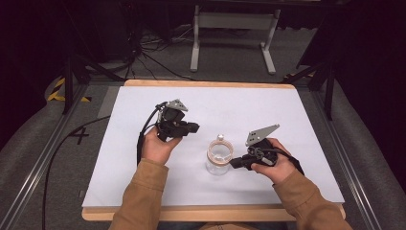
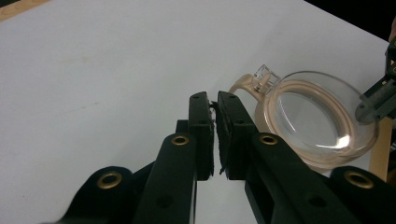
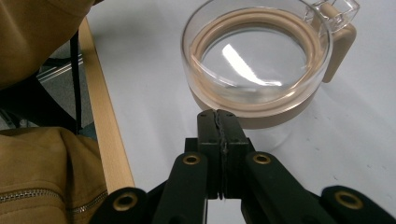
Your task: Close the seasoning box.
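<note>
one clear glass jar with a tan-rimmed lid (image 1: 219, 156) stands on the white counter (image 1: 143, 182) between two claws; left claw (image 1: 194, 127) nearly closed, right claw (image 1: 233, 164) pressed together, both empty.

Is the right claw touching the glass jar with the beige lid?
Cannot tell. In the right gripper view, the shut right claw overlaps the jar, with no visible gap or contact.
</note>
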### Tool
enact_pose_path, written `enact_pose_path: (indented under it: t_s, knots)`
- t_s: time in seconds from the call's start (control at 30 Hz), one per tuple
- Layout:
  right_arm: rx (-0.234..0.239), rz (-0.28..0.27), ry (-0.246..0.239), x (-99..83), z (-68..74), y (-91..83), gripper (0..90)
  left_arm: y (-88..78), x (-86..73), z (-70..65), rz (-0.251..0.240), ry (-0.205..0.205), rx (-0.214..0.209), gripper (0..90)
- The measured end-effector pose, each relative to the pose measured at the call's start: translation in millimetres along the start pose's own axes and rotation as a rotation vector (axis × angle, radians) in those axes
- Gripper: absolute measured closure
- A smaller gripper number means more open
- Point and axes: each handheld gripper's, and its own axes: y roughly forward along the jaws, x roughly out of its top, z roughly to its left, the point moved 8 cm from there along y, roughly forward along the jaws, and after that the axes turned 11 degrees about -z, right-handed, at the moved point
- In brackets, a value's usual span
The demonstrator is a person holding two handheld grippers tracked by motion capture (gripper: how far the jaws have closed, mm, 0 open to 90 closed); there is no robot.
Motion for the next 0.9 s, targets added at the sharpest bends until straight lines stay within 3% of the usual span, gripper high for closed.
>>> enact_pose_path:
  t_s: [0.27,0.53,0.77,0.9]
  knots:
    - [-0.002,-0.012,-0.003,2.8,1.2,-4.6,89.8,-0.1,0.4,-0.2,-0.002,-0.012,0.003,83.1]
    - [-0.037,-0.098,-0.022,16.1,-6.4,-19.8,84.1,-9.4,-2.5,0.8,-0.006,-0.018,0.018,82.2]
    - [-0.172,-0.176,-0.045,31.4,-37.9,-45.9,71.5,-27.4,-12.0,6.9,-0.007,-0.037,0.067,78.2]
    - [-0.204,-0.193,-0.036,33.1,-51.2,-55.2,68.3,-35.0,-17.5,12.0,-0.008,-0.033,0.101,76.5]
